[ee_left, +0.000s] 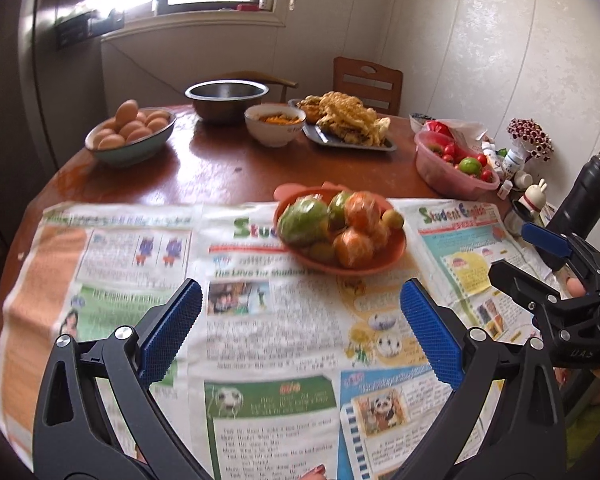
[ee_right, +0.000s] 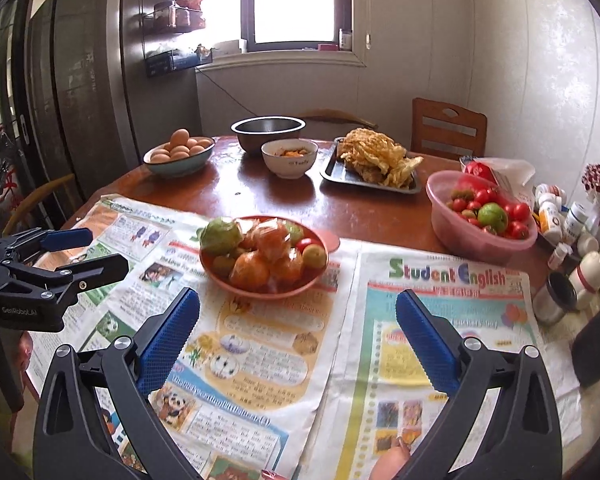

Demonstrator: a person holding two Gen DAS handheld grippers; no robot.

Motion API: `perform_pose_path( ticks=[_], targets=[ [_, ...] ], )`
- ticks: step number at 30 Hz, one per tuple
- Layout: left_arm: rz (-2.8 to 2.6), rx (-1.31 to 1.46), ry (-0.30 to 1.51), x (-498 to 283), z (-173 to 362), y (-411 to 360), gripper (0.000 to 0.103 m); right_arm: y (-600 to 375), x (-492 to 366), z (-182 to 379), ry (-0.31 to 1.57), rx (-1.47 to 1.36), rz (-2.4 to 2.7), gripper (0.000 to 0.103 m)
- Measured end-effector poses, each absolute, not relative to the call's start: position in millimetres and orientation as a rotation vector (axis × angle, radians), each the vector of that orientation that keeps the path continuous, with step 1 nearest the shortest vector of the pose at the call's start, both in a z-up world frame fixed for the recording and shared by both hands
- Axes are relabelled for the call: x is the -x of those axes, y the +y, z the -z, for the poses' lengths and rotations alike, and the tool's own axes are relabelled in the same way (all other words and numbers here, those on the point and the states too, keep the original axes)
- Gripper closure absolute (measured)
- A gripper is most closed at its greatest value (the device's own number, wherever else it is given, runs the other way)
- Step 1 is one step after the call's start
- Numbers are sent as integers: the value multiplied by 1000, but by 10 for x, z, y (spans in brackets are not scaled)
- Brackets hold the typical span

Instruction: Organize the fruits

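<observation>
I see my left gripper (ee_left: 300, 316) spread wide above newspaper (ee_left: 260, 340), the orange fruit plate (ee_left: 392, 256) just ahead.

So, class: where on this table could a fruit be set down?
Free: newspaper before the orange fruit plate, and bare wood between that plate and the white bowl. Crowded: the right edge beside the pink bowl.

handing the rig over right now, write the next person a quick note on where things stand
Left gripper: open, empty, above the newspaper.
Right gripper: open, empty, also above the newspaper.
Orange plate on the newspaper holds wrapped oranges, a big green fruit, small green ones and a tomato.
Pink bowl to the right holds tomatoes and one green fruit.
Done: nothing visibly picked up yet.
Left: sort the fruits.
</observation>
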State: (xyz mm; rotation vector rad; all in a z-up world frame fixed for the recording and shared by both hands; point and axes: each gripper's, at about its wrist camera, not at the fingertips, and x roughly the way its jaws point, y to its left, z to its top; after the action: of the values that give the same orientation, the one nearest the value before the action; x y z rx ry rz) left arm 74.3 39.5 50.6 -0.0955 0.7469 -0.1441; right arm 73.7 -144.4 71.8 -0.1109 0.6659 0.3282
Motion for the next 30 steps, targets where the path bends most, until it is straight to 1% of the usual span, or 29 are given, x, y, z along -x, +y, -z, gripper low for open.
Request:
perform_pose_path(
  ticks=[13,30],
  targets=[
    [133,122,786,-463,-128,297,10,-1393,-385,-419,669,114,-292,4],
    [129,119,811,-427,-36,314,10,-1395,-341,-264,711,94,-311,4]
  ],
)
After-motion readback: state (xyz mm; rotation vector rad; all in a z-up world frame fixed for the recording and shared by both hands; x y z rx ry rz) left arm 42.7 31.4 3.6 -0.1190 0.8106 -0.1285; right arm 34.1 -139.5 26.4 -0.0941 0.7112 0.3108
